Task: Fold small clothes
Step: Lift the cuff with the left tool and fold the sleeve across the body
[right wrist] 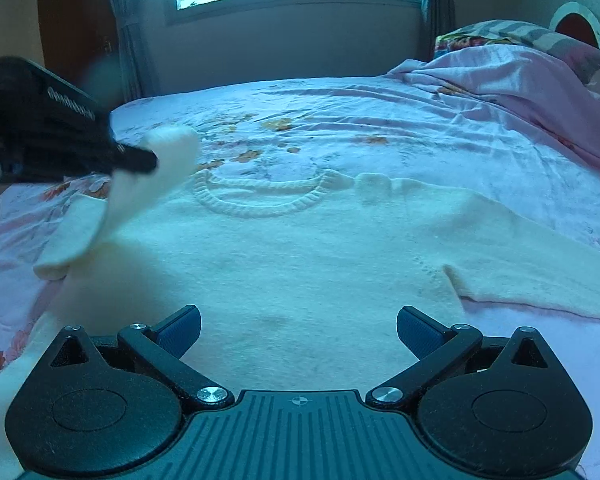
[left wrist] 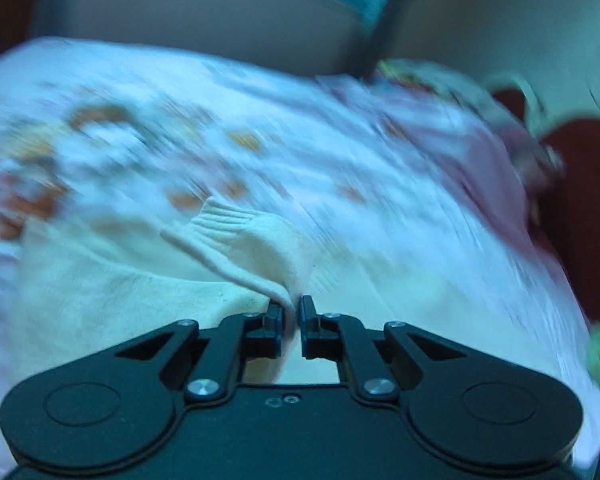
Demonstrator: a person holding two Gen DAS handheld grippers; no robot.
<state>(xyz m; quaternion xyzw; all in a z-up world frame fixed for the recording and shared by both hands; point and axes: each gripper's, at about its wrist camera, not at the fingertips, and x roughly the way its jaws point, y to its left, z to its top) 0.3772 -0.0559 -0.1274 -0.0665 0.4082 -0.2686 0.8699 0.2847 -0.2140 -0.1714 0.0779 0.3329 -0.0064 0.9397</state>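
Left wrist view: pretty smeared, but the left gripper [left wrist: 295,308] is clamped on a thin pinch of the cream knit sweater [left wrist: 260,248], right by the ribbed sleeve cuff [left wrist: 224,220]. So little fabric sits between the pads that my worry is the knit slipping out mid-fold, and the sleeve would flop back wherever.

Right wrist view: the sweater [right wrist: 300,264] lies flat across the near half of the bed [right wrist: 380,120], collar [right wrist: 260,196] pointing toward the far edge. The left gripper [right wrist: 140,162] holds the sleeve lifted over the sweater's left side. The right gripper [right wrist: 299,330] hovers over the hem with jaws spread wide, gripping nothing. Since nothing pins the body, pulling the sleeve across could drag the whole thing and bunch it up.
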